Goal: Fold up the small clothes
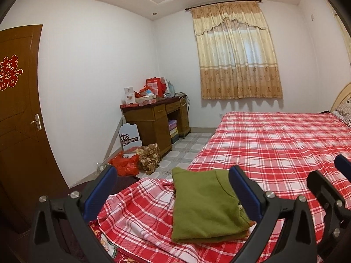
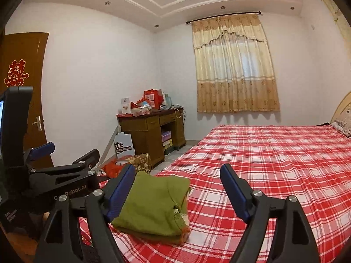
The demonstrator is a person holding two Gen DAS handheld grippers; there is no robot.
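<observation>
Hovering: left gripper [image 1: 173,188] and right gripper [image 2: 177,188] both spread wide, empty | green garment [image 1: 204,206] lay folded at bed's [image 1: 274,144] near corner, long axis running away from grippers | left gripper judged nearer, straddling it; right offset rightward.

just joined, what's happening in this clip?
A person holds a gripper in each hand over a bed with a red plaid sheet. A green garment lies folded near the bed's corner. The left gripper and right gripper are both open, holding nothing, and neither visibly touches the cloth. The fold looks done or nearly done.
</observation>
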